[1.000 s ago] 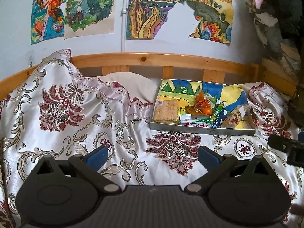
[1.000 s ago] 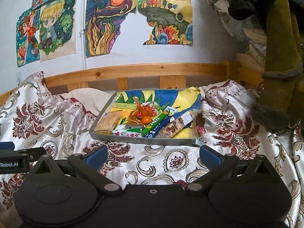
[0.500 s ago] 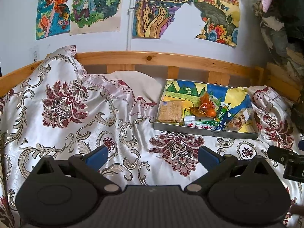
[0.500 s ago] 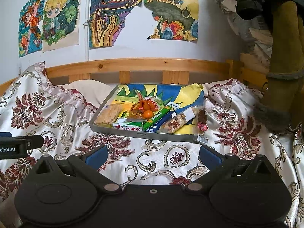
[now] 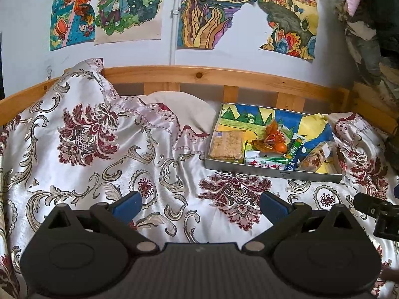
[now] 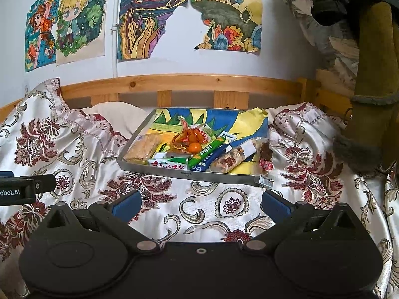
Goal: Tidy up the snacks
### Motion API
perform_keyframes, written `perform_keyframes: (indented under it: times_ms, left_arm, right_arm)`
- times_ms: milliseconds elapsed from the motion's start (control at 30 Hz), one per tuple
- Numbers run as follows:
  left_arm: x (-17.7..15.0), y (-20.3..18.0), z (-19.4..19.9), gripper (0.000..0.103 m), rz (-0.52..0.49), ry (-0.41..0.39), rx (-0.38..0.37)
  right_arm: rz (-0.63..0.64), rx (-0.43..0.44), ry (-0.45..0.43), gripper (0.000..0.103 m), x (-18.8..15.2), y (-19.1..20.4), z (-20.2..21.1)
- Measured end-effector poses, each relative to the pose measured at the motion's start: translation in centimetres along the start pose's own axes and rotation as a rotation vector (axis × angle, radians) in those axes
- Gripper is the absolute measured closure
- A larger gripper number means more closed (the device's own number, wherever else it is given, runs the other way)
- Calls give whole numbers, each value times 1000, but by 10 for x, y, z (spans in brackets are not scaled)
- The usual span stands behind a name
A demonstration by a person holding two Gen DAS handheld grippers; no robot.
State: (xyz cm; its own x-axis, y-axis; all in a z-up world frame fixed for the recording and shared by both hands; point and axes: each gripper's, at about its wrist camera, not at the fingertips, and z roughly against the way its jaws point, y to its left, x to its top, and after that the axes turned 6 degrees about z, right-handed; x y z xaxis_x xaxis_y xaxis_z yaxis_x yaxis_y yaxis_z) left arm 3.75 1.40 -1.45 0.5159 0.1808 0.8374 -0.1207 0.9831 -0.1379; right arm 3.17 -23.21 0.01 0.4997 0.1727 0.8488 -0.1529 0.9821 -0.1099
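Note:
A grey metal tray [image 5: 271, 172] [image 6: 184, 173] lined with a colourful drawing lies on the bed. In it are a square crispy snack pack [image 5: 226, 145] [image 6: 142, 147], an orange candy bundle [image 5: 274, 137] [image 6: 189, 140], a green stick pack [image 5: 295, 148] [image 6: 207, 153], a white-and-green packet [image 5: 265, 163] [image 6: 169, 164] and a nut bar [image 5: 315, 157] [image 6: 232, 158]. A red-wrapped snack [image 6: 265, 157] rests at the tray's right corner. My left gripper [image 5: 199, 204] is open, well short of the tray. My right gripper [image 6: 200, 204] is open too, just before the tray's front wall.
A patterned satin blanket [image 5: 99, 149] covers the bed, with a white pillow [image 5: 184, 109] behind it and a wooden rail [image 5: 224, 77] along the wall. Clothes hang at the right [image 6: 369, 74]. The other gripper's tip shows at each view's edge [image 5: 374, 206] [image 6: 25, 186].
Both grippers have pulled slightly back and tilted, so the tray sits a little farther and lower in view. Both stay open and empty.

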Motion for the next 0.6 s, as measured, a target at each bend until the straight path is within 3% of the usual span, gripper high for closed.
perform_keyframes:
  times_ms: [600]
  left_arm:
    - [0, 3, -1, 1, 8, 7, 5]
  right_arm:
    - [10, 0, 11, 1, -1, 1, -2]
